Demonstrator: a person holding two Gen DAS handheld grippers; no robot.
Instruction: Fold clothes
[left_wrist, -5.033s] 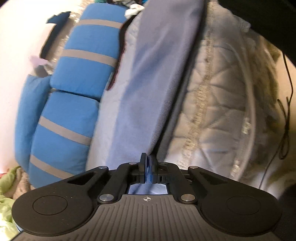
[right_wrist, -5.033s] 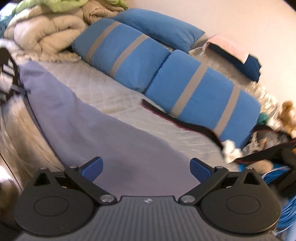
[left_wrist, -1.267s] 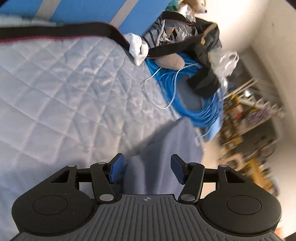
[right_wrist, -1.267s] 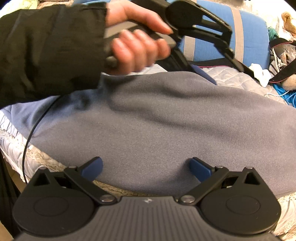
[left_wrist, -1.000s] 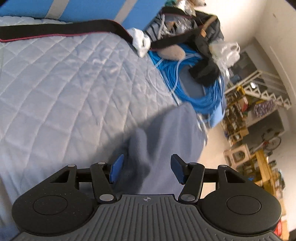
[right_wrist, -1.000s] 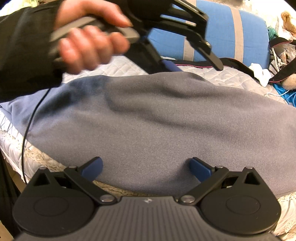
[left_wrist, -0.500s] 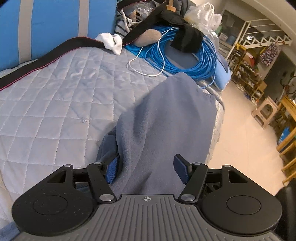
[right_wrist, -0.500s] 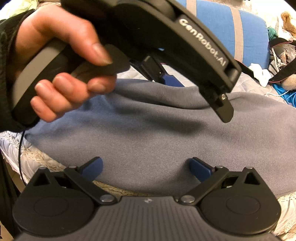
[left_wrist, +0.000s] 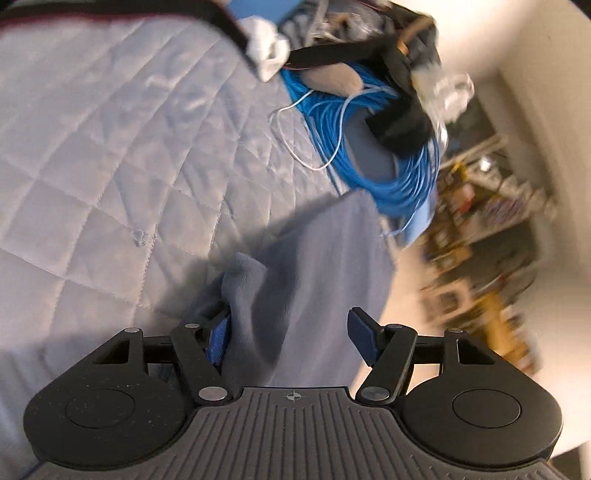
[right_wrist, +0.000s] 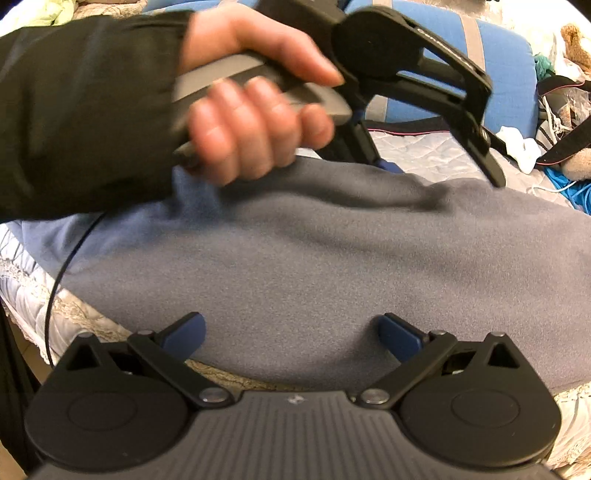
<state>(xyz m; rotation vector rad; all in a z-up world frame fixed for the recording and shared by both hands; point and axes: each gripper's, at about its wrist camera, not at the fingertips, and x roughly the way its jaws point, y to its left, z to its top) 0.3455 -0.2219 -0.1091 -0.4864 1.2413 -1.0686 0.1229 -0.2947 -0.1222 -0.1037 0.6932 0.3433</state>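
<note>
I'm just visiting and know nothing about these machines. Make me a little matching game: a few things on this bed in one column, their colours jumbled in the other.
Things:
1. fleece garment
2. cable coil
3. quilted bedspread
4. sleeve

Colours:
A. bright blue
B. black
C. grey-blue
D. pale white

Pairs: 1-C, 2-A, 3-D, 4-B

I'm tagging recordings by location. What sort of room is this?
Most likely a lived-in bedroom: a quilted mattress cover with a grey fleece garment spread on it, blue striped pillows behind, and cluttered shelves beyond the bed.
</note>
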